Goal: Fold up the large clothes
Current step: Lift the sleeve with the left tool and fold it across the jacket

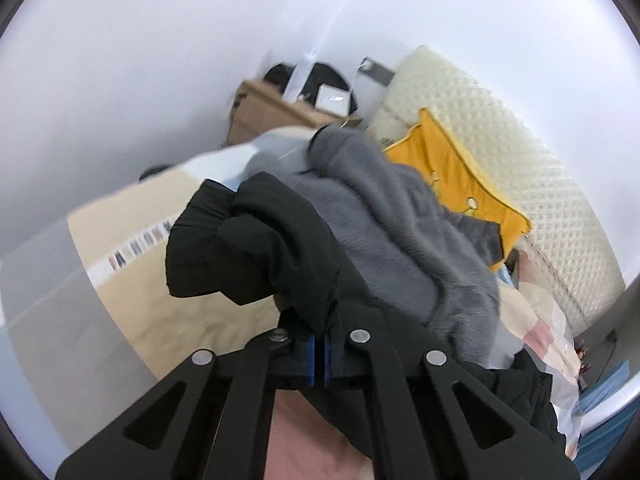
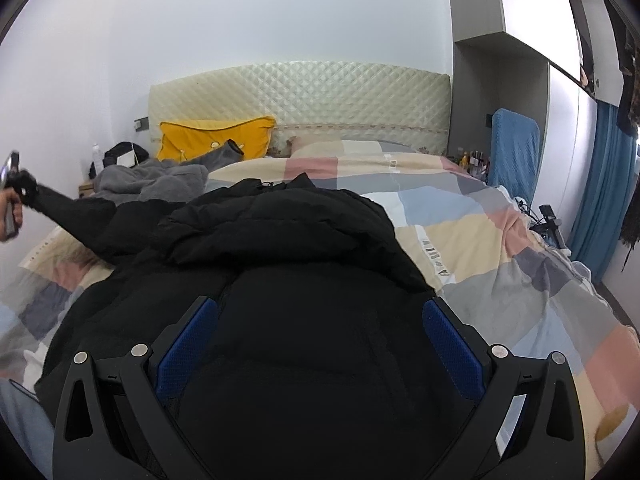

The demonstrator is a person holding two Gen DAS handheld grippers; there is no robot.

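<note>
A large black padded jacket (image 2: 280, 248) lies spread on the bed's patchwork quilt (image 2: 472, 232). My right gripper (image 2: 320, 312) is open, its blue pads wide apart just above the jacket's body, holding nothing. My left gripper (image 1: 319, 354) is shut on the jacket's black sleeve (image 1: 256, 248) and holds it lifted above the bed. In the right wrist view the left gripper (image 2: 16, 192) shows at the far left, with the sleeve stretched out to it. A grey fleece garment (image 1: 400, 224) lies crumpled beyond the sleeve, near the head of the bed.
A yellow pillow (image 2: 216, 136) leans on the quilted cream headboard (image 2: 304, 96). A wooden nightstand (image 1: 272, 112) with small items stands by the wall. A blue chair (image 2: 516, 148), bottles and blue curtains (image 2: 600, 200) are at the bed's right side.
</note>
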